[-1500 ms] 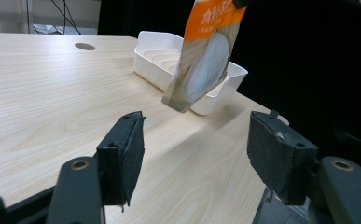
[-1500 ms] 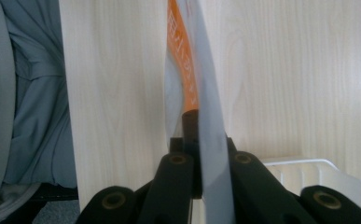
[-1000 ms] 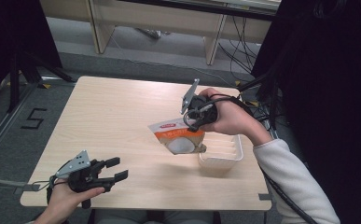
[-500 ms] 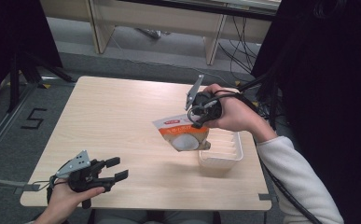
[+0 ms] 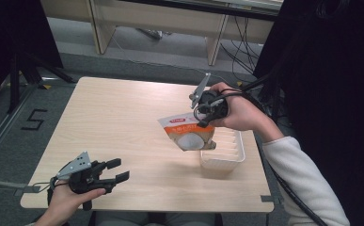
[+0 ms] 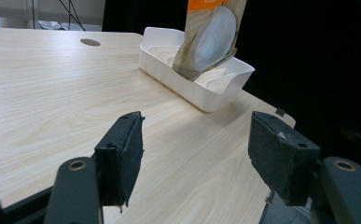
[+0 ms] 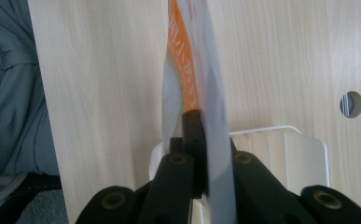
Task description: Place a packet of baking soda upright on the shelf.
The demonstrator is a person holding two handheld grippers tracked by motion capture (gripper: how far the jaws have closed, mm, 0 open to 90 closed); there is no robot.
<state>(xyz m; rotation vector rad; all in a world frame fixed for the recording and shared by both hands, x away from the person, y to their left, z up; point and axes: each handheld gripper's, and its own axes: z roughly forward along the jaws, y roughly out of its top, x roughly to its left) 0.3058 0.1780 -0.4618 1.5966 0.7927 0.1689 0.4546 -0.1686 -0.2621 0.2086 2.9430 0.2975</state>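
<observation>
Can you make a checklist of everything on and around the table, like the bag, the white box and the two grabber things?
Surface: pale wood table, with a small round hole near the far edge.
Job's things: orange and white pouch hangs tilted, its lower end over the white ribbed tray.
Clutter: nothing seen.
Grippers: right gripper is clamped on the pouch's top edge; left gripper is open and empty, at the table's near left corner.
Cables: black cable trails from the right gripper along the sleeve; more cables on the floor beyond the table.
Surroundings: grey floor with a "5" mark, wooden furniture behind.
</observation>
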